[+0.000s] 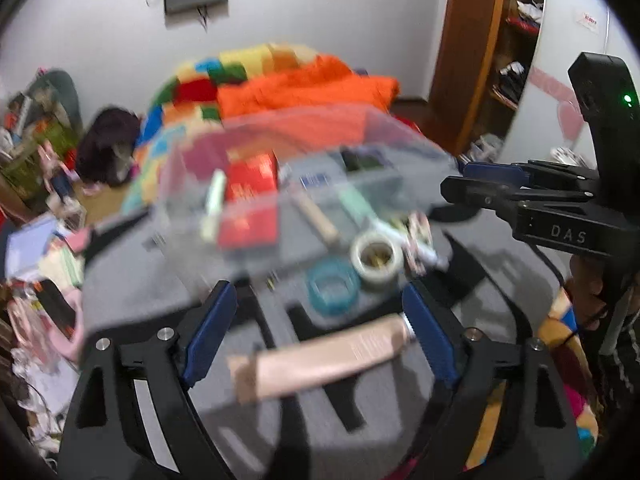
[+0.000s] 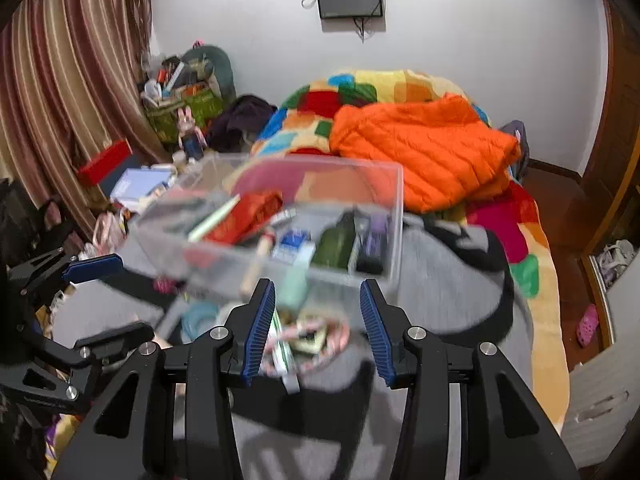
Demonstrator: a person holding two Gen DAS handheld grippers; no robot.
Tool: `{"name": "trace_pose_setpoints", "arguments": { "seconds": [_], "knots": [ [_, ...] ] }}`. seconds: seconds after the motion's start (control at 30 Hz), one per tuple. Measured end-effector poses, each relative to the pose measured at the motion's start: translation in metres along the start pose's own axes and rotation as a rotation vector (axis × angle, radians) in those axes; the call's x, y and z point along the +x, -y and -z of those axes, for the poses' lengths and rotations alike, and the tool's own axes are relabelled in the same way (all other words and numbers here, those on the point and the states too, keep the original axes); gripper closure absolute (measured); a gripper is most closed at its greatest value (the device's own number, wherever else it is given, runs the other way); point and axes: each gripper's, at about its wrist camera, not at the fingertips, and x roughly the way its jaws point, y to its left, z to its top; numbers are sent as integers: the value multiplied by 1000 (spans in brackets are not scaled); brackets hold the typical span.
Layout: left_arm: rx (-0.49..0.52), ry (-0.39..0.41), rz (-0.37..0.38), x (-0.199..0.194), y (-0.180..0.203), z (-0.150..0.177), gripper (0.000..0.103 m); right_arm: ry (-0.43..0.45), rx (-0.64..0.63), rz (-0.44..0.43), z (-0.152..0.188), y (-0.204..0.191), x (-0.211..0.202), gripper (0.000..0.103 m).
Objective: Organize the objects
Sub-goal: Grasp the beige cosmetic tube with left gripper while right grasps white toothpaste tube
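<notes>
A clear plastic box point(image 1: 296, 184) sits on a grey cloth point(image 1: 160, 280) and holds a red packet point(image 1: 250, 184), a wooden stick point(image 1: 316, 216) and other small items. In front of it lie a tape roll point(image 1: 376, 258), a teal ring point(image 1: 332, 286) and a beige tube point(image 1: 320, 358). My left gripper point(image 1: 320, 320) is open, its jaws either side of the tube. My right gripper point(image 2: 318, 324) is open just before the box point(image 2: 280, 216), above a patterned item point(image 2: 316, 336). The right gripper also shows in the left wrist view point(image 1: 464, 180).
An orange jacket point(image 2: 424, 152) lies on a multicoloured blanket point(image 2: 360, 88) behind the box. Cluttered bags and boxes point(image 2: 180, 96) stand at the left by a striped curtain point(image 2: 60, 100). A wooden wardrobe point(image 1: 480, 52) is at the right.
</notes>
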Motion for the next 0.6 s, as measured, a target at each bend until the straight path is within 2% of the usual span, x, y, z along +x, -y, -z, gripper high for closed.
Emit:
{"name": "trace_pose_setpoints", "arguments": {
  "seconds": [0.23, 0.43, 0.6],
  "knots": [
    [23, -75, 46, 18, 9, 28, 17, -91, -16, -14, 34, -1, 17, 62],
    [98, -85, -4, 28, 18, 27, 16, -102, -31, -46, 38, -9, 26, 64],
    [100, -105, 24, 41, 19, 20, 16, -115, -46, -60, 38, -15, 34, 84]
  ]
}}
